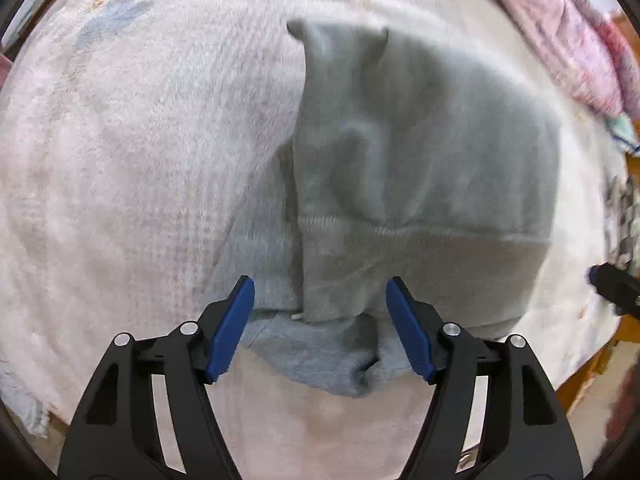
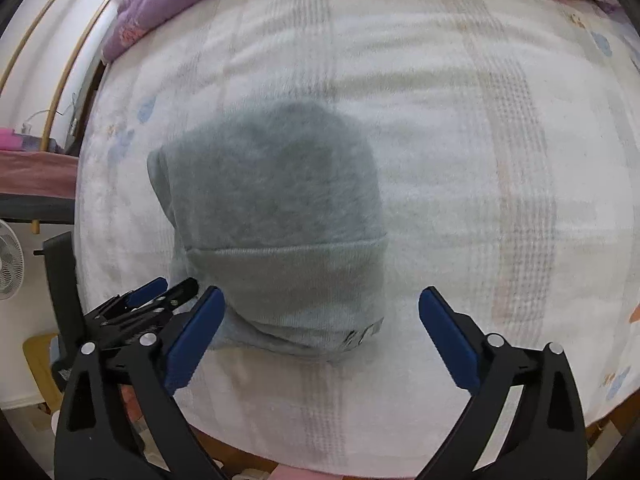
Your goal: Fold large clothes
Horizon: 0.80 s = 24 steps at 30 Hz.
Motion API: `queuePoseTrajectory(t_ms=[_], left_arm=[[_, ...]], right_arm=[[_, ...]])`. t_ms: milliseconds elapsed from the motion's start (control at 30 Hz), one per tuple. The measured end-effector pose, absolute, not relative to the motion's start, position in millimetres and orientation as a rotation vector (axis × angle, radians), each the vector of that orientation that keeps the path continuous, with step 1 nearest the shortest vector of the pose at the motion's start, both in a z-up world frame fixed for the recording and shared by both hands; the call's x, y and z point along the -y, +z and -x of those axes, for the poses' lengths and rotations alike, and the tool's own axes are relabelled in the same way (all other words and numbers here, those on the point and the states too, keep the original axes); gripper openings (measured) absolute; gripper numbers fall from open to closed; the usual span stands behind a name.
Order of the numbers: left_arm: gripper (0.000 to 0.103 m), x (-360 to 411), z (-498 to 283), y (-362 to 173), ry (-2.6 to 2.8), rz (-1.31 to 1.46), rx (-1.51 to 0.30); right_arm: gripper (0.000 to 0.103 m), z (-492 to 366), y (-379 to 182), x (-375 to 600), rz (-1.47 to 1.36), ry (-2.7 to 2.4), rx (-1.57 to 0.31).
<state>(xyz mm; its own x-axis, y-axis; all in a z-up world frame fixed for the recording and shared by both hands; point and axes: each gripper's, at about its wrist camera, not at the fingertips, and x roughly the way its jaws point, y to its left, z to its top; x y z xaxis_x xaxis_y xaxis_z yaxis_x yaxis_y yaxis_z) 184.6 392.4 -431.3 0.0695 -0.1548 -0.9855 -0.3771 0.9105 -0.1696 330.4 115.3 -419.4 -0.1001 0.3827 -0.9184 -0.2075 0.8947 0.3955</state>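
The left gripper (image 1: 320, 320) is right at the front of its own view, with its blue jaws wide apart and nothing between them. Just past the jaws lies a grey sweater (image 1: 400, 184), folded into a thick bundle on the bed (image 1: 120, 140). A lower layer of the sweater sticks out near the jaws, and the ribbed hem band runs across the bundle a bit farther on. The picture is blurry, so I cannot tell if the jaws touch the cloth or just hang above it. The right gripper (image 2: 320, 340) also has its blue jaws wide apart and holds nothing. In its view the sweater (image 2: 276, 216) sits ahead and to the left of the middle, with the hem band toward the camera and a small label at its near right corner. The left gripper (image 2: 156, 300) shows at the sweater's near left corner. The bed (image 2: 480, 160) has a fluffy white blanket with faint grey stripes and little blue shapes. Farther back, a purple flowered quilt (image 2: 168, 0) is bunched up along the far edge of the bed. Off to the left, beyond the bed, there is a white fan (image 2: 9, 265).
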Motion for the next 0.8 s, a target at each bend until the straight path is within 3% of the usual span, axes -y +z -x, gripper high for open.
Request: queuePoseTrajectory(t_ms=[100, 633, 800], left_arm=[[0.076, -411, -190, -429, 0.122, 0.511, -1.468], [0.082, -454, -216, -472, -0.235, 0.734, -1.411], [0.084, -461, -215, -469, -0.260, 0.651, -1.404]], right_arm=[[0.095, -339, -425, -112, -0.218, 0.589, -1.594], [0.095, -366, -496, -121, -0.293, 0.819, -1.674], [0.095, -372, -508, -119, -0.332, 0.909, -1.677]])
